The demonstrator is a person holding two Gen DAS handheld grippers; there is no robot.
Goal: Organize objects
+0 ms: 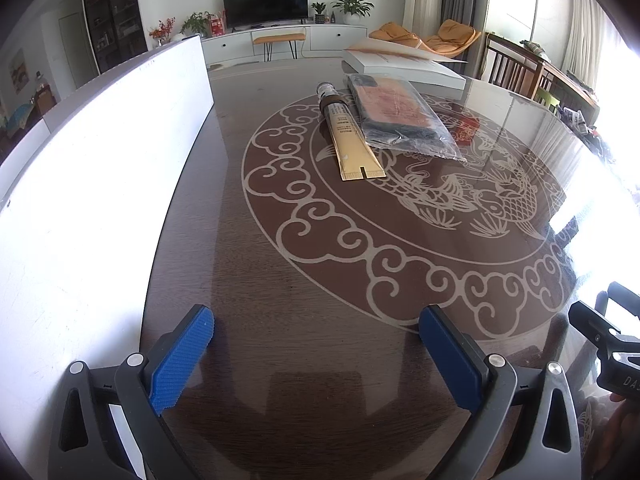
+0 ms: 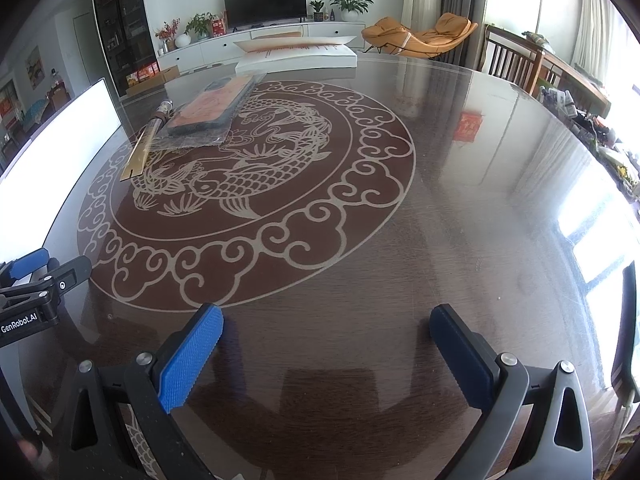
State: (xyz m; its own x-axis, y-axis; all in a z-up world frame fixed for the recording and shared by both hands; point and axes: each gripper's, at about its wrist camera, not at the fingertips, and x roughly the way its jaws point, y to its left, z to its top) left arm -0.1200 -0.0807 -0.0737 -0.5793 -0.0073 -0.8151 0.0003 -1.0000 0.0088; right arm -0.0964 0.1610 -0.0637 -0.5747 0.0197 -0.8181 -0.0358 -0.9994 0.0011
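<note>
Glossy bench [image 1: 280, 280] glass could let the tube [image 1: 352, 140] skid, since it lies at twelve o'clock touching the bag [image 1: 400, 116], with left gripper [image 1: 316, 356] and right gripper [image 2: 326, 354] jaws wide and empty.

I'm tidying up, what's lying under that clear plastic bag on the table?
The plastic bag overlaps the gold tube along one edge; the glass table lies beneath the rest.
</note>
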